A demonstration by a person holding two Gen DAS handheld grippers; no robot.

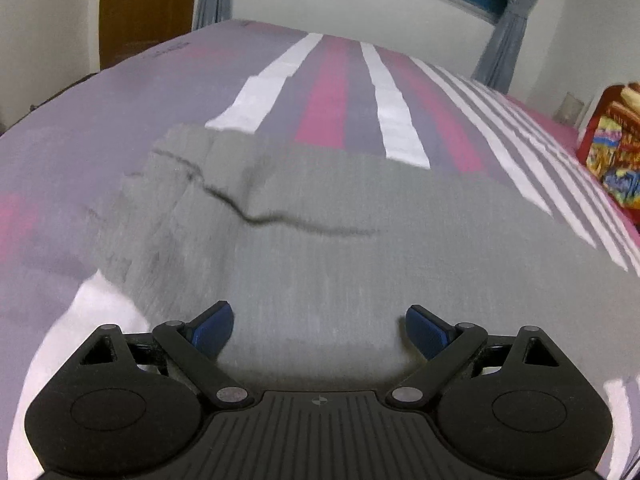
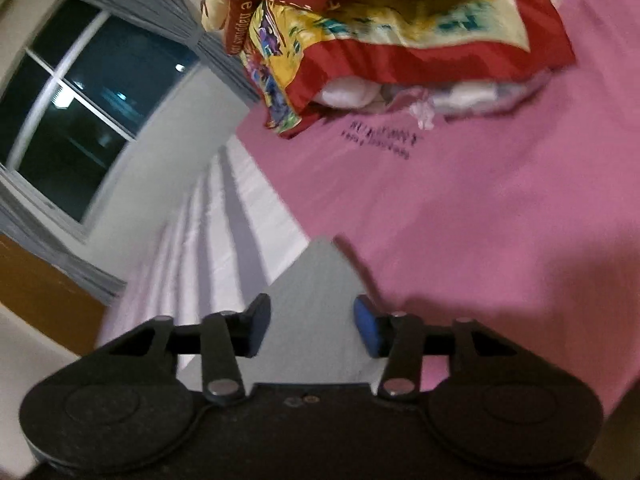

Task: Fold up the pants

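Observation:
Grey pants (image 1: 320, 248) lie spread flat on the striped bed, ribbed waistband (image 1: 160, 200) to the left, with a dark drawstring (image 1: 280, 222) trailing across them. My left gripper (image 1: 318, 314) hovers just over the near part of the pants, its blue pads (image 1: 424, 332) wide apart and nothing between them. In the right wrist view, a grey triangular corner of the pants (image 2: 320, 272) sticks out past my right gripper (image 2: 311, 310). The cloth fills the gap from pad to pad, above the pink sheet. That view is tilted and blurred.
The bed sheet (image 1: 328, 92) has grey, pink and white stripes and a plain pink part (image 2: 480, 220). A red and yellow printed blanket (image 2: 360, 32) is heaped at the bed's right end. A window (image 2: 80, 120), grey curtains (image 1: 500, 48) and a brown door (image 1: 144, 4) line the walls.

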